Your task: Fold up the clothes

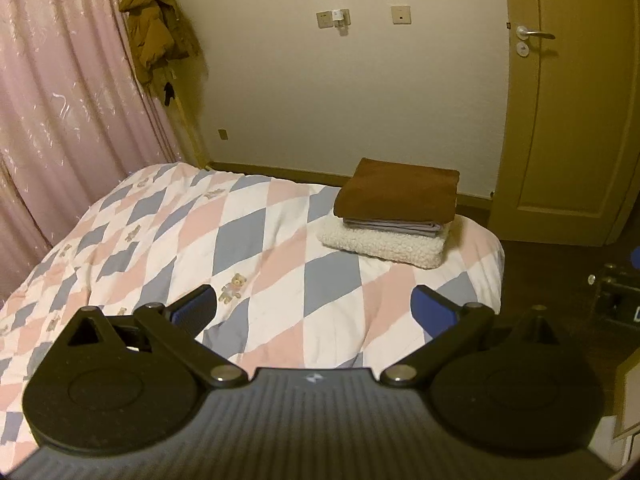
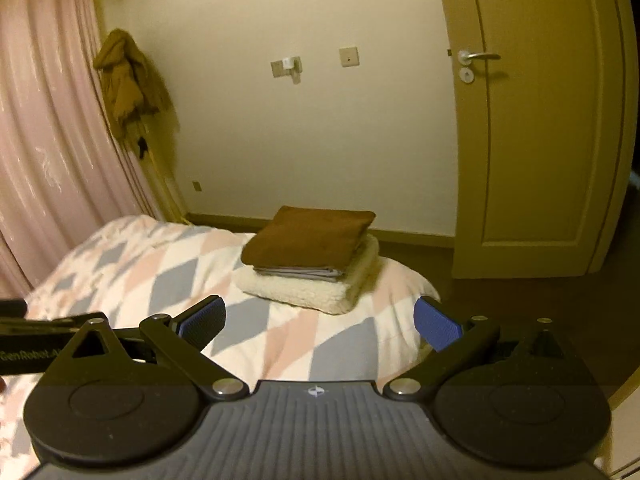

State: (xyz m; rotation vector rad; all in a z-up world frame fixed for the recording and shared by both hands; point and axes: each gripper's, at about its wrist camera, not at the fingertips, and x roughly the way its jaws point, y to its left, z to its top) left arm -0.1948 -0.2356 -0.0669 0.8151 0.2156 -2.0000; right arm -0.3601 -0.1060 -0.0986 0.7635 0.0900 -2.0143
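Note:
A stack of folded clothes rests on the far right part of the bed: a brown piece (image 1: 398, 194) (image 2: 310, 240) on top, a thin grey-lilac one (image 1: 394, 227) (image 2: 298, 272) under it, a cream fleece (image 1: 382, 246) (image 2: 308, 290) at the bottom. My left gripper (image 1: 314, 310) hovers open above the quilt (image 1: 224, 240), well short of the stack, nothing between its blue pads (image 1: 434, 312). My right gripper (image 2: 320, 324) is open too, empty, over the bed's right edge with the stack just beyond it. The left gripper's black body (image 2: 24, 344) shows at the left of the right wrist view.
The bed carries a pink, grey and white diamond quilt (image 2: 160, 280). Pink curtains (image 1: 60, 100) hang at left, beside a brown jacket (image 1: 154, 24) on the wall. A closed door (image 1: 568, 100) stands at right over dark floor (image 1: 560, 280). A black device (image 1: 618, 300) lies on the floor.

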